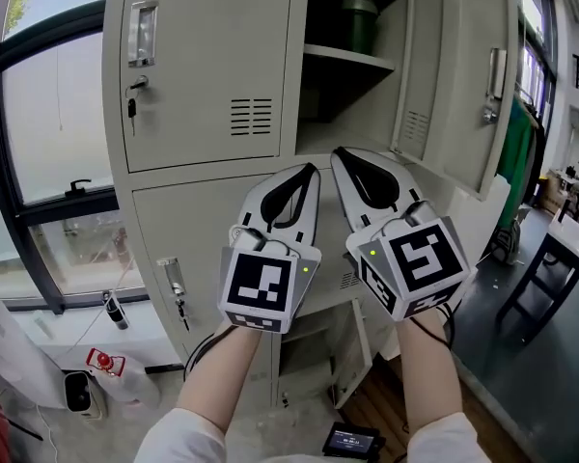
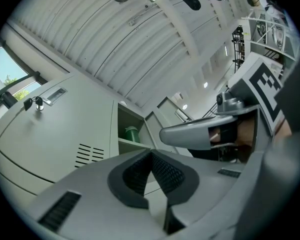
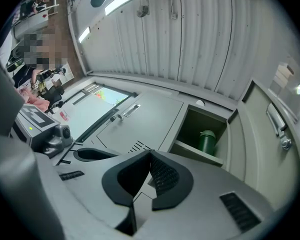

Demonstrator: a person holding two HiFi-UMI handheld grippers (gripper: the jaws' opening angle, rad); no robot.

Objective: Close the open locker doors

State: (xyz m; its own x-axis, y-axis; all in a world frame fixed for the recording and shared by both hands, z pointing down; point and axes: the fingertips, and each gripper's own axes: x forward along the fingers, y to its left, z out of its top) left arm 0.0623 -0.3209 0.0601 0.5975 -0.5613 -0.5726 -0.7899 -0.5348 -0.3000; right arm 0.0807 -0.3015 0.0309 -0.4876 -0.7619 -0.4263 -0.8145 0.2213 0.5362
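Note:
A grey metal locker (image 1: 203, 66) stands in front of me. Its upper right door (image 1: 463, 75) hangs open to the right and shows a shelf with a green container (image 1: 359, 22). The upper left door is shut, with keys in its lock. Below, another door (image 1: 352, 350) stands ajar, partly hidden behind my hands. My left gripper (image 1: 312, 169) and right gripper (image 1: 338, 152) are side by side before the locker's middle, both shut and empty, tips pointing up. The left gripper view shows its shut tips (image 2: 151, 154) and the container (image 2: 131, 134). The right gripper view shows its shut tips (image 3: 150, 154) and the open compartment (image 3: 207, 140).
A window wall runs along the left. On the floor lie a white bottle with a red label (image 1: 116, 369) and a black device (image 1: 352, 442). A dark table (image 1: 550, 258) and a green cloth (image 1: 514, 152) are to the right of the open door.

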